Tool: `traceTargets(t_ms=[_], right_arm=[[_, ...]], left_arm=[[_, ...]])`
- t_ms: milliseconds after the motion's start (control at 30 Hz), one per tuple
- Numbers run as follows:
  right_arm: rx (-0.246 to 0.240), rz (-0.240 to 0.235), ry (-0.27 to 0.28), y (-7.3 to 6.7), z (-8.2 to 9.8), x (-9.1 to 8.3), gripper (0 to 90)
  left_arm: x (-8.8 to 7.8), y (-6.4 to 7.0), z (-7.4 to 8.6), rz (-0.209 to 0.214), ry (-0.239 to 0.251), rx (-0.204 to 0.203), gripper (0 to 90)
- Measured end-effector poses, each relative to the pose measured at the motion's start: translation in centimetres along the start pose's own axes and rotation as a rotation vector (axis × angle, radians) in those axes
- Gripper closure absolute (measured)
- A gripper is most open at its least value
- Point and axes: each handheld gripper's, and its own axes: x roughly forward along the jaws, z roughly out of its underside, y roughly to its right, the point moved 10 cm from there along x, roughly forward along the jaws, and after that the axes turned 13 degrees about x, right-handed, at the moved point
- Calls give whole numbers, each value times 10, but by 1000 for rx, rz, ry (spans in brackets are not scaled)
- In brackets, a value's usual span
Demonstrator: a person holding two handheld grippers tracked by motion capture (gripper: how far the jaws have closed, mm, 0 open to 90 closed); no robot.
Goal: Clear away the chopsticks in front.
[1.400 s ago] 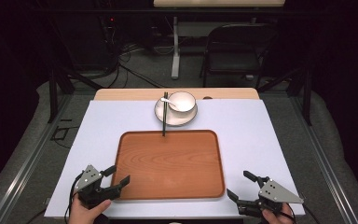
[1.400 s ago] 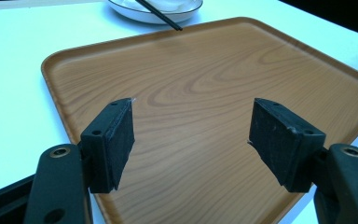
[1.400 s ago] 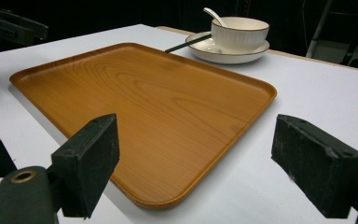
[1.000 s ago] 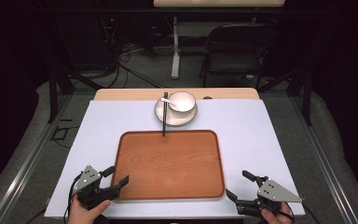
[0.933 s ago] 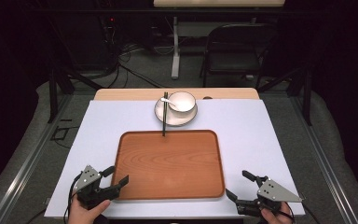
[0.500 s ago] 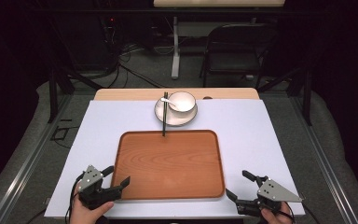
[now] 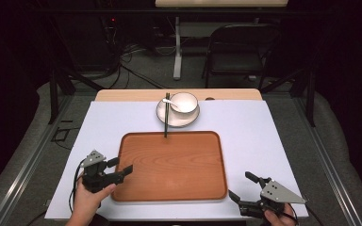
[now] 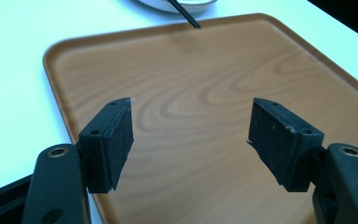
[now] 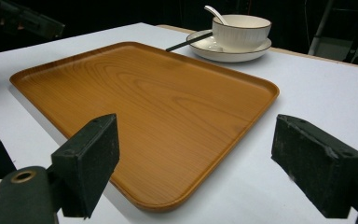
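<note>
Both grippers, left and right, gape empty; tray looks stiff, light, slick, so I'd pinch its rim.

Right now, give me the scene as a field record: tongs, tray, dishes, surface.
left tongs: open, jaws over the near-left corner of the tray, holding nothing
right tongs: open, off the tray's near-right corner, holding nothing
brown wooden rectangular tray: flat on the table, nothing on it
white ceramic bowl: on the saucer, beyond the tray's far edge
white round saucer: under the bowl
white spoon: in the bowl
dark chopsticks: lying across the saucer, tips reaching the tray's far rim
white table surface: bears everything
</note>
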Motion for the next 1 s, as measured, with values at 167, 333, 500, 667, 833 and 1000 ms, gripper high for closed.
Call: traceTargets(t_ms=[167,333,500,667,833,1000], right_arm=[[-1,0,0,0,0,0,144],[0,1,0,0,0,0,144],[-1,2,1,0,0,0,144],[-2,2,2,0,0,0,144],[-3,4,3,0,0,0,144],[-1,6,2,1,0,0,144]], left_arm=[[6,-7,-18,8,-56,-12,319],[18,-10,-33,26,-76,-21,326],[34,-13,-42,42,-106,-29,366],[52,-18,-48,45,-133,-47,381],[67,-24,-55,38,-156,-66,394],[78,-33,-68,13,-170,-88,402]])
